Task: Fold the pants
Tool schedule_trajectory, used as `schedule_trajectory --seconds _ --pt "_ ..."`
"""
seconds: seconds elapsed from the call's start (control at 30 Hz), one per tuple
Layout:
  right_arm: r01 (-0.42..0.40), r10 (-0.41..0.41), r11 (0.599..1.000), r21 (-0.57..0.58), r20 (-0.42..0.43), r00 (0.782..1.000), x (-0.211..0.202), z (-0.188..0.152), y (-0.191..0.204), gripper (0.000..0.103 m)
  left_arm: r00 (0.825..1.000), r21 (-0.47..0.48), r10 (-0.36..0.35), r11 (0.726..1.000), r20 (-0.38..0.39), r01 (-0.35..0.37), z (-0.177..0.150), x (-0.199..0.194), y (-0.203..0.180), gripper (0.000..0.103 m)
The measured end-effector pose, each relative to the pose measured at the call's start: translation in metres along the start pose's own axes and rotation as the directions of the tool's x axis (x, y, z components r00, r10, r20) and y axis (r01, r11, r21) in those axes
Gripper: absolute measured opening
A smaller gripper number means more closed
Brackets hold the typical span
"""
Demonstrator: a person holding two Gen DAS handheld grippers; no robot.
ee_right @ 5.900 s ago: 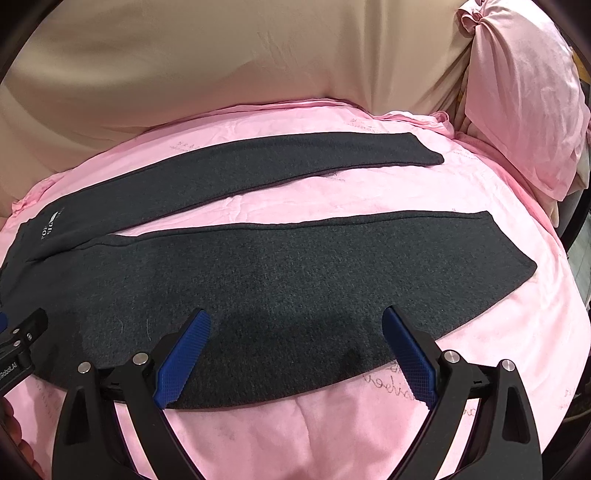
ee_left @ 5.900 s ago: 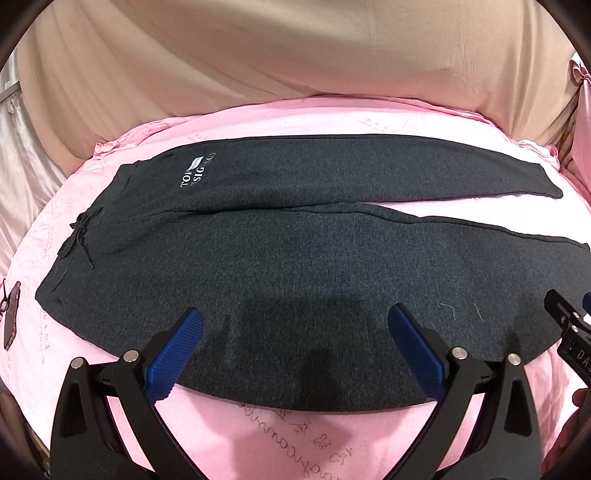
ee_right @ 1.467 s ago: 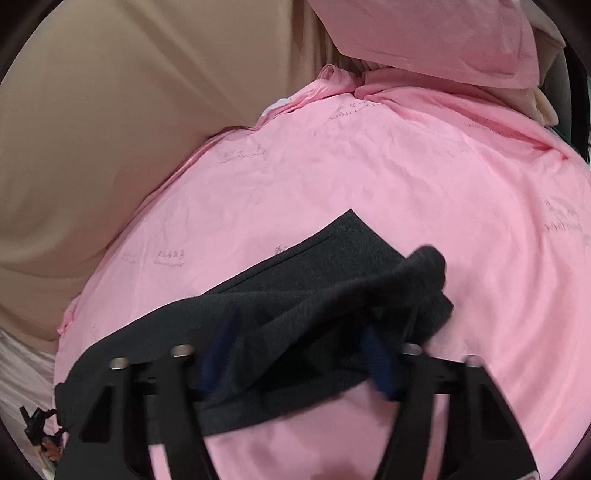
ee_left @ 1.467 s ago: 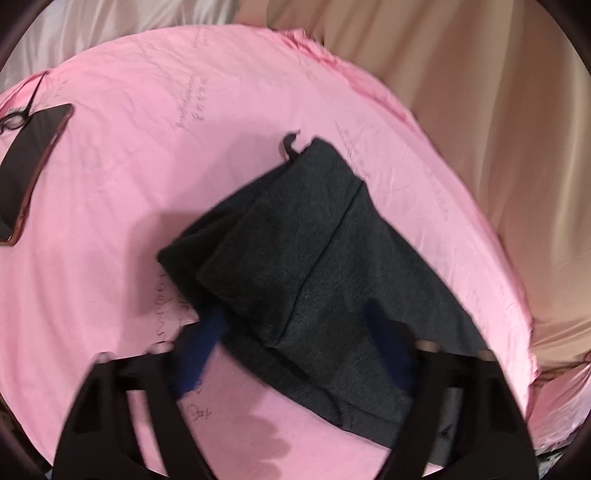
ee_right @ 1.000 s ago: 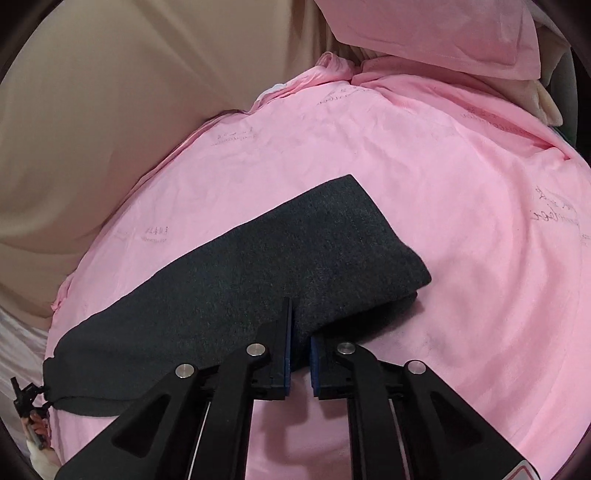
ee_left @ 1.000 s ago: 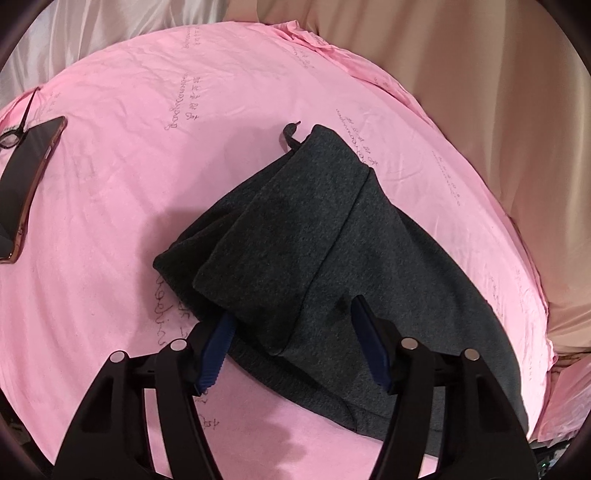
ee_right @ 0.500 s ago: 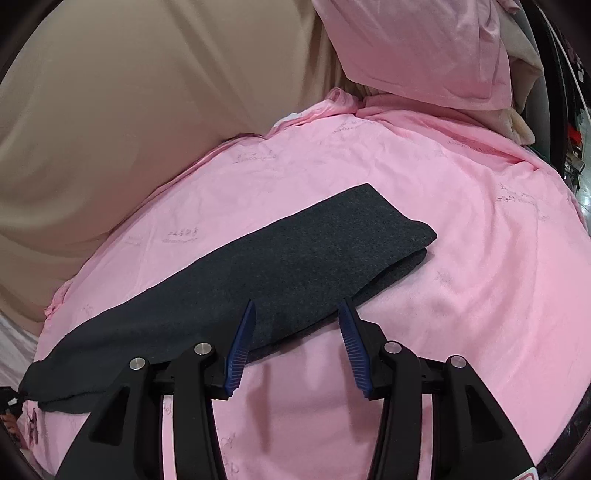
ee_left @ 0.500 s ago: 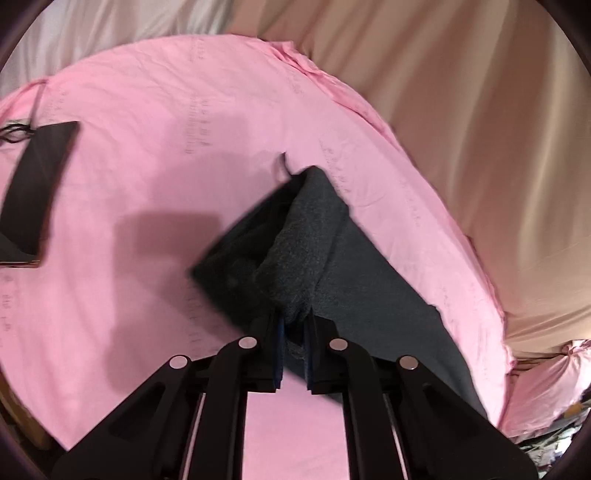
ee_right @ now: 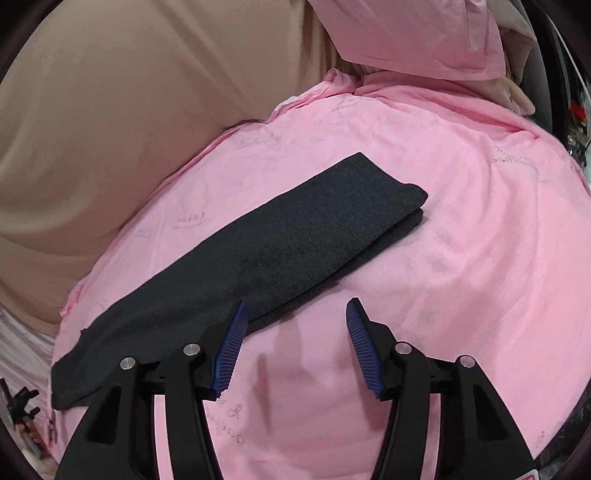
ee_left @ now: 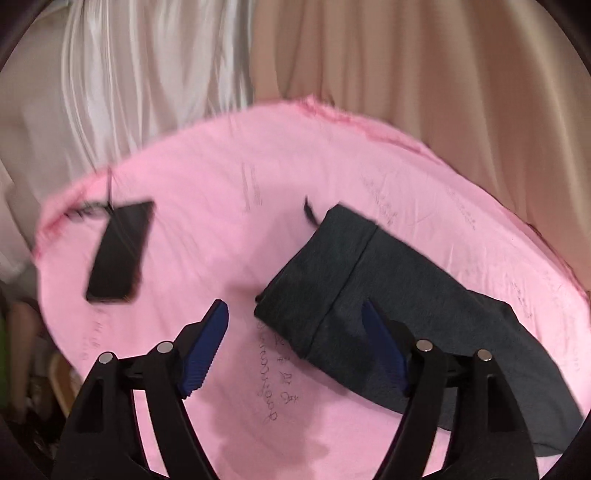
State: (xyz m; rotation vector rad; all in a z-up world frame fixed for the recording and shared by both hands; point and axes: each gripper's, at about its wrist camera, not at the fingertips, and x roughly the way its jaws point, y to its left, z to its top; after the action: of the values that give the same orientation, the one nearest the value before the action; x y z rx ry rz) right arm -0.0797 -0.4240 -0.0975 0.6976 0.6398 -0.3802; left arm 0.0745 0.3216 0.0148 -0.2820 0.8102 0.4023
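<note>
The dark grey pants (ee_left: 354,280) lie on the pink bed sheet (ee_left: 221,221), folded lengthwise with one leg on the other. In the left wrist view I see the waistband end with a drawstring tip (ee_left: 308,214). My left gripper (ee_left: 295,350) is open and empty just in front of the waistband edge, its right finger over the cloth. In the right wrist view the pants (ee_right: 277,251) run as a long strip from lower left to the cuff end at upper right. My right gripper (ee_right: 295,347) is open and empty just in front of the strip's near edge.
A black phone (ee_left: 120,251) lies on the sheet left of the waistband. Beige curtains (ee_right: 129,92) hang behind the bed. A pink pillow (ee_right: 413,33) sits at the far right corner. Small dark items (ee_right: 22,406) lie at the sheet's left edge.
My left gripper was shut on the waistband half a second ago and has opened and pulled back, leaving the waistband flat. My right gripper has opened wider and stays just off the pants.
</note>
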Motion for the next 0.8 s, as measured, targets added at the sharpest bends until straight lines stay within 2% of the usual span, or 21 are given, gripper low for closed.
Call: schedule_trajectory --seconds 0.07,0.17,0.27,0.3,0.37,0.4,0.43,0.47,0.53,0.63,0.7,0.73,0.77,0.8 --pt "-0.052 0.052 0.999 -0.004 -0.021 0.998 0.003 -0.004 0.01 0.055 0.999 0.029 -0.046 0.999 -0.005 0.046 -0.002 -0.005 -0.017 0.074" --pt "-0.105 0.102 0.993 -0.056 -0.051 0.994 0.011 -0.014 0.041 0.055 0.989 0.064 -0.125 0.989 -0.077 0.13 -0.011 0.005 -0.044 0.075" --pt "-0.122 0.103 0.967 -0.223 -0.094 0.99 0.02 -0.032 0.097 0.055 0.977 0.108 -0.16 0.978 -0.143 0.177 -0.031 0.016 -0.075 0.075" --pt "-0.118 0.09 0.949 -0.291 -0.107 0.99 0.023 -0.038 0.116 0.055 0.967 0.124 -0.184 0.97 -0.174 0.207 -0.041 0.02 -0.087 0.075" --pt "-0.083 0.03 0.867 -0.492 -0.115 0.993 0.033 -0.059 0.166 0.055 0.953 0.144 -0.219 0.957 -0.212 0.252 -0.06 0.019 -0.099 0.075" --pt "-0.071 0.009 0.81 -0.582 -0.109 0.994 0.036 -0.072 0.187 0.055 0.948 0.15 -0.228 0.953 -0.222 0.264 -0.066 0.02 -0.105 0.077" --pt "-0.067 -0.007 0.727 -0.683 -0.105 0.994 0.041 -0.088 0.212 0.055 0.942 0.162 -0.239 0.946 -0.235 0.28 -0.073 0.021 -0.112 0.083" --pt "-0.068 -0.013 0.675 -0.735 -0.104 0.994 0.046 -0.098 0.226 0.055 0.938 0.176 -0.246 0.94 -0.244 0.292 -0.078 0.021 -0.118 0.086" --pt "-0.083 -0.017 0.585 -0.807 -0.115 0.993 0.057 -0.115 0.252 0.055 0.937 0.205 -0.247 0.932 -0.246 0.299 -0.086 0.017 -0.127 0.086" --pt "-0.152 0.005 0.53 -0.834 -0.176 0.984 0.075 -0.125 0.277 0.054 0.947 0.254 -0.231 0.924 -0.224 0.286 -0.091 0.013 -0.131 0.087" --pt "-0.177 0.0 0.502 -0.847 -0.205 0.979 0.087 -0.129 0.286 0.053 0.947 0.264 -0.231 0.921 -0.223 0.287 -0.09 0.013 -0.131 0.088" --pt "-0.199 -0.005 0.494 -0.847 -0.232 0.973 0.095 -0.131 0.289 0.05 0.945 0.264 -0.234 0.92 -0.227 0.291 -0.091 0.013 -0.131 0.088" --pt "-0.221 -0.004 0.494 -0.841 -0.256 0.967 0.101 -0.131 0.29 0.042 0.944 0.262 -0.234 0.92 -0.231 0.292 -0.091 0.015 -0.129 0.088" --pt "-0.253 -0.006 0.5 -0.828 -0.296 0.955 0.107 -0.131 0.29 0.006 0.945 0.261 -0.231 0.921 -0.231 0.289 -0.092 0.017 -0.128 0.088"
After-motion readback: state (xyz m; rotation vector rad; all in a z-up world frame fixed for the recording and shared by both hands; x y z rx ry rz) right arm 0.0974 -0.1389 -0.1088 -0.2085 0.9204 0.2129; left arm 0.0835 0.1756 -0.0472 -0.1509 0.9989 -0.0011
